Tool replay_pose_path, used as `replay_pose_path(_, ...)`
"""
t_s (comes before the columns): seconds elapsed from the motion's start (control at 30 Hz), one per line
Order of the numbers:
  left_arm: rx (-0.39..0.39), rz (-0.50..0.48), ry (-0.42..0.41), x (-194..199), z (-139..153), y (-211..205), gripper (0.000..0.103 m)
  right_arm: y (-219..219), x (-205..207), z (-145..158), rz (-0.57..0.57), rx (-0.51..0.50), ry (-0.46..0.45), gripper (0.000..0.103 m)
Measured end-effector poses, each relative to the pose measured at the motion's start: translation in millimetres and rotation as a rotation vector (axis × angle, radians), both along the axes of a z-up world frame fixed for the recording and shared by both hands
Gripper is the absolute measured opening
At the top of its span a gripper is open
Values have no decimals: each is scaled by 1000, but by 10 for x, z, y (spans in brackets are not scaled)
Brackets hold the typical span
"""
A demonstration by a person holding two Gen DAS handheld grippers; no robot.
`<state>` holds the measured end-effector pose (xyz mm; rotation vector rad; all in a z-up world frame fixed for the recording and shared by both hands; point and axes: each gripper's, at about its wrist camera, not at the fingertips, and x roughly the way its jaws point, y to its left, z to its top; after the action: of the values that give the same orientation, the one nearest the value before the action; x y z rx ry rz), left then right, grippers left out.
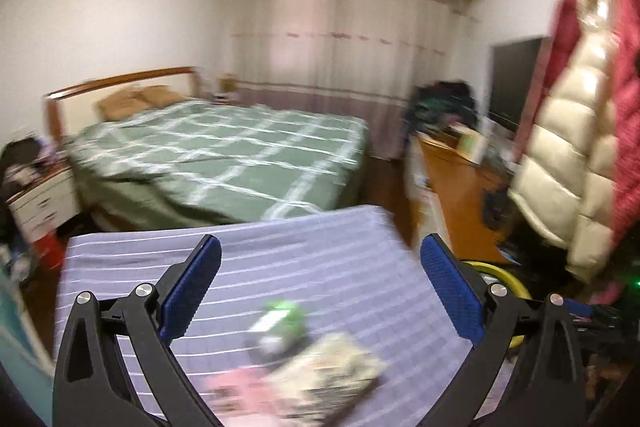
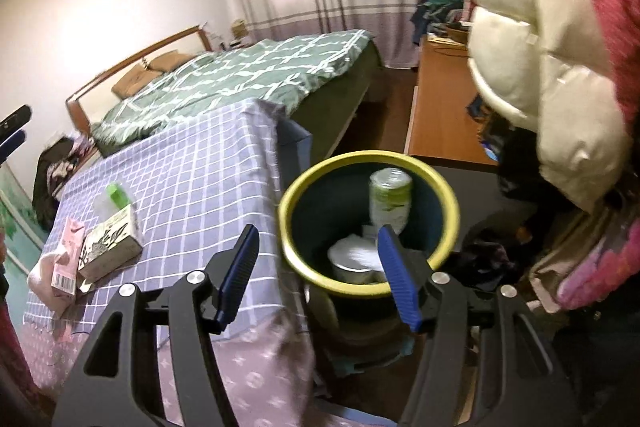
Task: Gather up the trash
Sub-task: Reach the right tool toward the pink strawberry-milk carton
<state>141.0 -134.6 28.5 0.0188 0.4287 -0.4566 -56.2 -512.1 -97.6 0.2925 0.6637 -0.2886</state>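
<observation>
Two grippers reach into a bedroom scene. The left gripper (image 1: 320,283) stands wide open over a counter (image 1: 340,259) draped in a lilac checked cloth, with nothing between its blue pads. The right gripper (image 2: 318,275) is partly open and also holds nothing; it hangs at the near rim of a round bin with a yellow rim (image 2: 352,163) that stands just beside the counter's corner.

Three pieces of trash lie together on the cloth: a green-capped plastic bottle (image 2: 114,197) on its side, a patterned cardboard box (image 2: 110,245) and a pink carton (image 2: 68,253) with a barcode. The box touches the carton; the bottle lies just beyond them.

Inside the bin I count two things: one green and white can (image 2: 390,199) standing upright against the far wall, and one crumpled white wad (image 2: 354,251) nearer the front, over something pale that is hard to make out.

One bed with a green checked cover (image 2: 248,67) sits behind the counter. A cream puffer jacket (image 2: 540,47) hangs on the right.
</observation>
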Motion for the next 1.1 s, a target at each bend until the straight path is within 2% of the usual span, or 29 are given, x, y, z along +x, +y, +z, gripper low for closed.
replay_pose_path(0.23,-23,312,-4,208,-365,1356,98,476,500,-34,116,-8,34,59)
replay_pose_path(0.37,5,465,-30,271,-636,1891,98,868,805,-49,218,-20,51,59)
replay_pose_path(0.43,-10,513,-7,338,-772,2115,98,1099,972,-49,287,-13,58,59)
replay_pose_path(0.53,-55,521,34,403,-859,2252,98,1405,1213,-67,373,2,71,59)
replay_pose_path(0.67,-13,548,-10,378,-867,2296,98,1765,1595,-88,468,7,95,59)
replay_pose_path(0.8,17,544,-31,355,-881,2164,98,2084,1904,-37,574,16,115,59)
replay_pose_path(0.9,20,573,-27,369,-855,2138,98,2318,1831,63,641,35,97,59)
replay_pose_path(0.97,15,632,-31,358,-829,2227,98,2431,1684,142,678,60,61,59)
replay_pose_path(1.1,-1,737,-50,244,-731,2428,98,2789,1355,182,779,-20,36,59)
